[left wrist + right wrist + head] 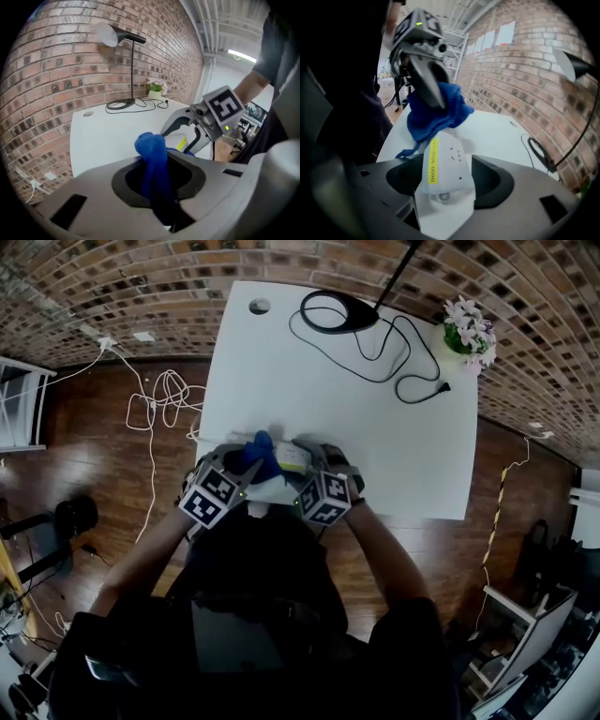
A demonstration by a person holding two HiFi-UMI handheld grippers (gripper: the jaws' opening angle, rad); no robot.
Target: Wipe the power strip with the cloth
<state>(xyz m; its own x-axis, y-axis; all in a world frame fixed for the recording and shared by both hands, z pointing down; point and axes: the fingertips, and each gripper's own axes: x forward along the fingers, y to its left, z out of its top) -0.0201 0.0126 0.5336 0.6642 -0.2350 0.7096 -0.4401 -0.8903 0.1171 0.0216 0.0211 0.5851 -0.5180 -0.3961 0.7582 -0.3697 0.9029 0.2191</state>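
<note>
My left gripper [157, 185] is shut on a bunched blue cloth [152, 154], which stands up between its jaws. In the right gripper view that cloth [433, 112] drapes over the far end of a white power strip [443, 164] with a yellow label. The strip's near end lies between the jaws of my right gripper [445, 192], which stand wide with dark gaps on both sides of it, so I read them as open. In the head view both grippers meet over the strip [292, 457] and cloth [258, 456] at the near edge of the white table [375, 427].
A black desk lamp base [337, 310] and its looping black cable [403, 371] lie at the table's far side, with a flower pot [469, 329] at the far right corner. White cables [159, 399] are strewn over the wooden floor to the left. A brick wall runs behind.
</note>
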